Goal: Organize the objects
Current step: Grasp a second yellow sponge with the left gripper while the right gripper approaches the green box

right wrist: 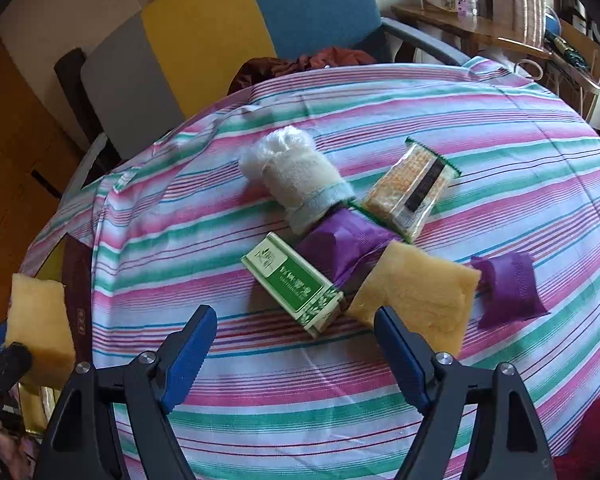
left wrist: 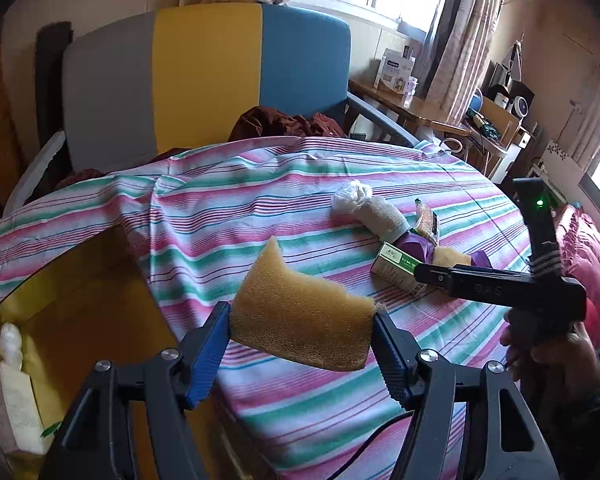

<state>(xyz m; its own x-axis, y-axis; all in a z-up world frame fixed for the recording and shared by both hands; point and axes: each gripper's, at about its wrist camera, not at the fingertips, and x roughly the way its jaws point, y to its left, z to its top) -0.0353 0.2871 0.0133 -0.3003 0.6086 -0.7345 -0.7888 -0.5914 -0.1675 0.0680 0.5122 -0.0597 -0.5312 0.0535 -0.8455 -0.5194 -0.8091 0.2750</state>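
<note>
My left gripper [left wrist: 302, 328] is shut on a yellow sponge [left wrist: 304, 316] and holds it above the left edge of the striped table; the sponge also shows in the right wrist view [right wrist: 40, 332]. My right gripper [right wrist: 296, 344] is open and empty, just in front of a green box [right wrist: 294, 284] and a second yellow sponge [right wrist: 416, 296]. Behind them lie a rolled white towel [right wrist: 300, 176], a purple pouch [right wrist: 344, 244], a snack packet [right wrist: 412, 192] and a second purple pouch [right wrist: 508, 288]. The right gripper shows from the side in the left wrist view [left wrist: 420, 270].
The striped tablecloth [right wrist: 520, 152] covers a round table. A grey, yellow and blue chair [left wrist: 204, 80] stands behind it with red cloth [left wrist: 292, 122] on the seat. A yellow bin [left wrist: 80, 312] with a white box [left wrist: 12, 404] sits at lower left. A cluttered wooden desk [left wrist: 412, 106] stands at right.
</note>
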